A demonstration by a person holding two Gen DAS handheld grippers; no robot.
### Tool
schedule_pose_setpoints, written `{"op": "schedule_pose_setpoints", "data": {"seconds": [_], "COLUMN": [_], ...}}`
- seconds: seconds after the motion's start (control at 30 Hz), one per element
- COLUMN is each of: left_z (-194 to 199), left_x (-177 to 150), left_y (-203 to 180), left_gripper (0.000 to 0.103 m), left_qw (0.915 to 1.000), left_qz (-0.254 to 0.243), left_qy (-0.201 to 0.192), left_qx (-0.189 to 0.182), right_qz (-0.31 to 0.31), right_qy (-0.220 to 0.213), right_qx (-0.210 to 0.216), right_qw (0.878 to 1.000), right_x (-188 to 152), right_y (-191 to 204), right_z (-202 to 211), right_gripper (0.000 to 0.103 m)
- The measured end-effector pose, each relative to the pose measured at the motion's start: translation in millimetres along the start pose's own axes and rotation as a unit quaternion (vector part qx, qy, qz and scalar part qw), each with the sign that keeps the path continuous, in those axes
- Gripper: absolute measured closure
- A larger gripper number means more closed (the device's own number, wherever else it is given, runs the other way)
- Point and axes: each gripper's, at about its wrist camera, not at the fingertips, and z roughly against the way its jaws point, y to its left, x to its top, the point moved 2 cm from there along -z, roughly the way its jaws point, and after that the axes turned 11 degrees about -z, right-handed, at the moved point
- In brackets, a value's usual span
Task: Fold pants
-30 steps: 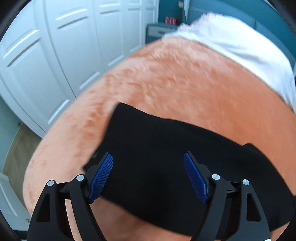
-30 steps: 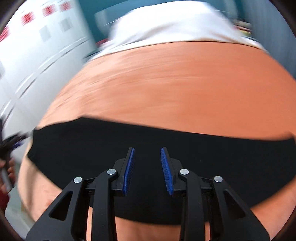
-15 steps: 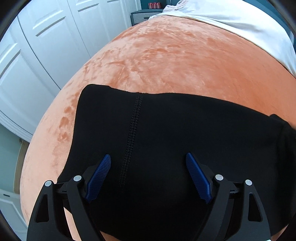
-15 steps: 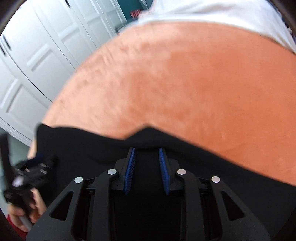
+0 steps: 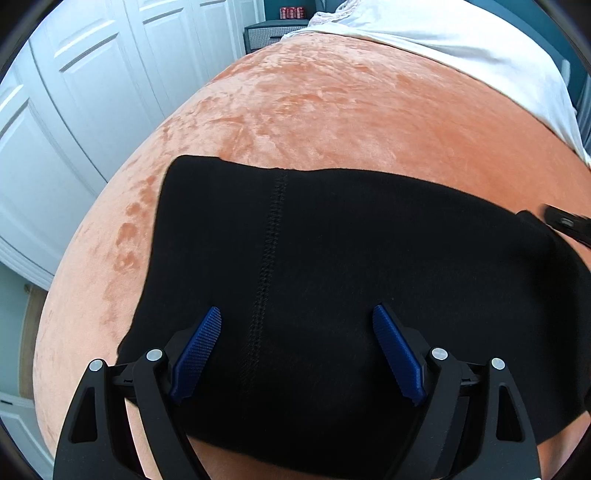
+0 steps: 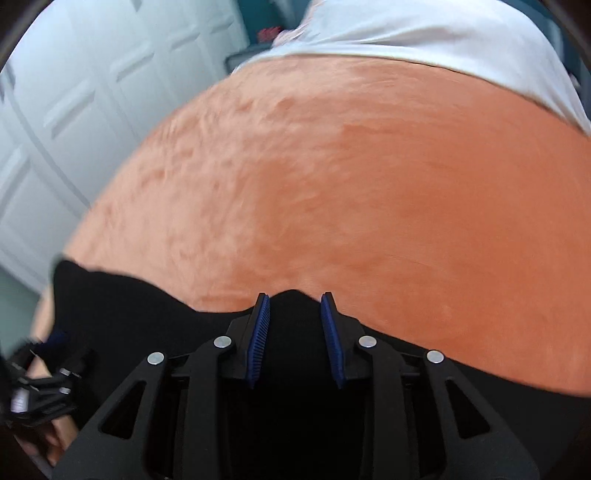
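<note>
White panelled wardrobe doors (image 5: pixel 85 122) run along the left of the room, and in front of them is the bed, covered by an orange plush blanket (image 5: pixel 332 110) with a white sheet (image 5: pixel 461 48) across its far end. At the far left corner of the bed stands a dark bedside cabinet (image 5: pixel 266 35) with small red items on top.

Black pants (image 5: pixel 369 258) lie folded into a wide band along the near edge of the bed, reaching close to its left edge, where they end in a blunt squared edge. A line of stitching (image 5: pixel 271 236) runs front to back through the cloth.

My left gripper (image 5: pixel 295 328) points down over the left part of the pants. Its jaws have just been opening and now stand wide apart, the blue pads clear of the cloth that lies flat beneath them.

My right gripper (image 6: pixel 294 310) is further along the band, at its far edge. Its jaws are close together with a raised peak of black cloth pinched between the blue pads. From the right wrist view, the left gripper (image 6: pixel 40 384) and the hand holding it show, blurred, at the lower left.
</note>
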Motion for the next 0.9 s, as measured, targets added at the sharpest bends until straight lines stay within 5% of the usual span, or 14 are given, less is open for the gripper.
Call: {"op": "schedule_pose_setpoints", "data": {"seconds": [0.1,0.23,0.4,0.53,0.63,0.77,0.8,0.87,0.9], "left_z": [6.9,5.4,18.8,26.9,36.6,53.3,59.0,70.9,77.7], "left_x": [-4.7,-17.7,-23.8,-33.4,-39.4,-44.6,-45.1,-44.7,-44.5], "left_y": [8.1,7.2,-9.6,-28.0,-38.7,-57.5,-65.5,-84.9,-96.1], "left_gripper": [0.021,0.021,0.022,0.021,0.021,0.021,0.021,0.021,0.021], "left_qw": [0.9999,0.9998,0.9988,0.9981,0.9966,0.9986,0.9988,0.9992,0.9995], "left_qz": [0.013,-0.003,-0.013,-0.020,-0.020,0.017,0.023,0.023,0.019], "left_qy": [0.005,0.011,0.019,0.034,0.035,0.038,0.036,0.029,0.024], "left_qx": [-0.007,0.016,0.043,0.049,0.072,0.032,0.024,0.014,0.010], "right_qz": [0.010,0.016,-0.047,-0.077,-0.131,-0.183,-0.194,-0.245,-0.247], "right_qy": [-0.022,0.003,-0.035,-0.023,-0.061,-0.058,-0.051,-0.071,-0.084], "right_qx": [-0.032,-0.097,-0.105,-0.186,-0.225,-0.306,-0.312,-0.248,-0.247], "right_qw": [0.999,0.995,0.993,0.979,0.964,0.933,0.929,0.935,0.933], "right_x": [-35.2,-71.8,-75.0,-89.8,-97.5,-120.3,-125.3,-130.8,-128.6], "right_y": [-46.7,-110.2,-170.5,-263.0,-331.8,-438.1,-456.3,-483.5,-485.0], "right_z": [49.7,62.0,115.3,142.1,198.5,246.3,251.5,277.5,288.2], "right_gripper": [0.073,0.076,0.076,0.077,0.075,0.076,0.077,0.086,0.083]}}
